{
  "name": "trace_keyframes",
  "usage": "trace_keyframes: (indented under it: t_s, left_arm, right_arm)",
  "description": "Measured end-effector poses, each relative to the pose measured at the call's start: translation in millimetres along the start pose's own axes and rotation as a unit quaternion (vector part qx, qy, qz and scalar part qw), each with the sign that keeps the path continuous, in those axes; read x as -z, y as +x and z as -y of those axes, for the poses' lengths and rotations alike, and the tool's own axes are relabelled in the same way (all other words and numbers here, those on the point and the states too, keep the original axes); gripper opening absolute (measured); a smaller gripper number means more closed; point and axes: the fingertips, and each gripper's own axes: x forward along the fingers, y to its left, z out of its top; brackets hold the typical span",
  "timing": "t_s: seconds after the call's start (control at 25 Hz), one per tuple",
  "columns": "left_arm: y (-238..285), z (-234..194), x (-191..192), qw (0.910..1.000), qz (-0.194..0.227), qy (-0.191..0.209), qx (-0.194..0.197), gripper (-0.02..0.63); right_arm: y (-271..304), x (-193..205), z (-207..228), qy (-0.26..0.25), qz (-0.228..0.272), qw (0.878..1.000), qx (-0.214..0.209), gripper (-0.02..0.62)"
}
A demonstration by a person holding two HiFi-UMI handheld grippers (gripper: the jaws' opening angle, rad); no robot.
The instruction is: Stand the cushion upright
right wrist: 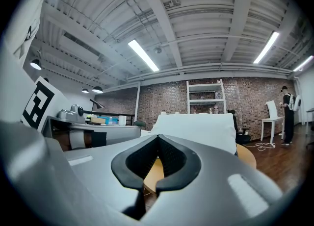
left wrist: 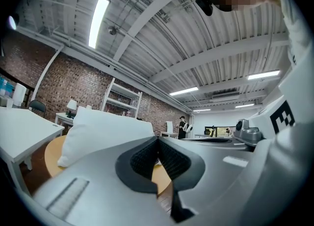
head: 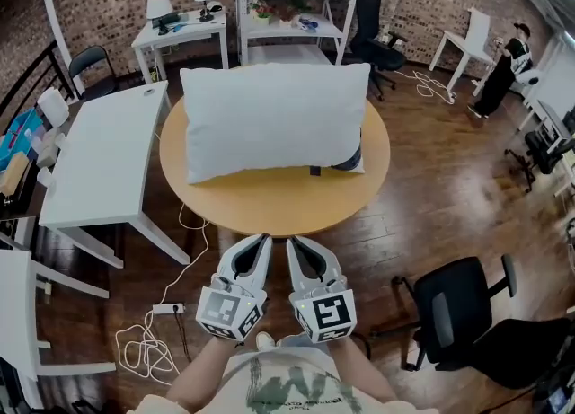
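We find the left gripper (head: 261, 243) and right gripper (head: 296, 244) side by side, jaws pressed together, both empty. The white cushion (head: 274, 116) stands upright on the round table (head: 269, 201) ahead of both tips, clear of them.

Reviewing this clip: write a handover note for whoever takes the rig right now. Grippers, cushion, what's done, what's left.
Left hand-held gripper: shut, empty, short of the table's near edge.
Right hand-held gripper: shut, empty, beside the left one.
Cushion: on the round table, apparently standing on its long edge, with a dark object behind its lower right corner.
Done: cushion looks upright, neither gripper touching it.
Left: probably only check that it stays up.
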Motion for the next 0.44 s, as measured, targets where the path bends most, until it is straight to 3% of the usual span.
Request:
trace_keyframes:
  t_s: [0.44]
  left_arm:
    - [4.9, 3.8, 1.7, 1.0, 0.004, 0.007, -0.004, 0.0]
  right_arm:
    - [0.1, 0.3, 10.9, -0.001, 0.007, 1.0, -0.001, 0.0]
